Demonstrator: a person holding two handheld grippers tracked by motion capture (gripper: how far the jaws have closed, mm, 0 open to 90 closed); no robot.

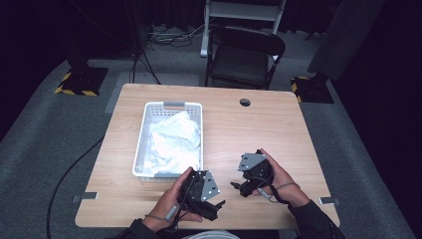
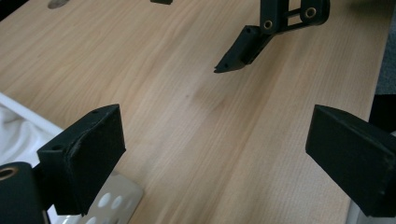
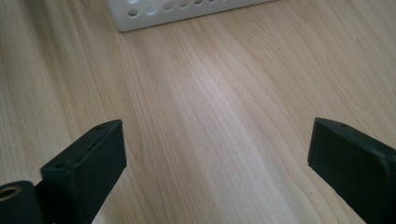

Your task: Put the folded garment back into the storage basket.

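Observation:
A white perforated basket (image 1: 144, 149) stands on the left half of the wooden table (image 1: 259, 129), with crumpled white cloth (image 1: 174, 139) inside it. My left gripper (image 1: 217, 209) is held just off the basket's near right corner, close to the front edge. In the left gripper view it (image 2: 219, 140) is wide open over bare wood, with the basket corner (image 2: 112, 200) at lower left. My right gripper (image 1: 238, 189) sits a little to the right, its jaws turned toward the left one. In the right gripper view it (image 3: 222, 140) is open and holds nothing, facing the basket wall (image 3: 177, 9).
A black folding chair (image 1: 244, 55) stands behind the table's far edge. A round cable hole (image 1: 245, 102) sits near the far middle of the top. In the left gripper view a jaw of the right gripper (image 2: 243, 46) hangs above the wood.

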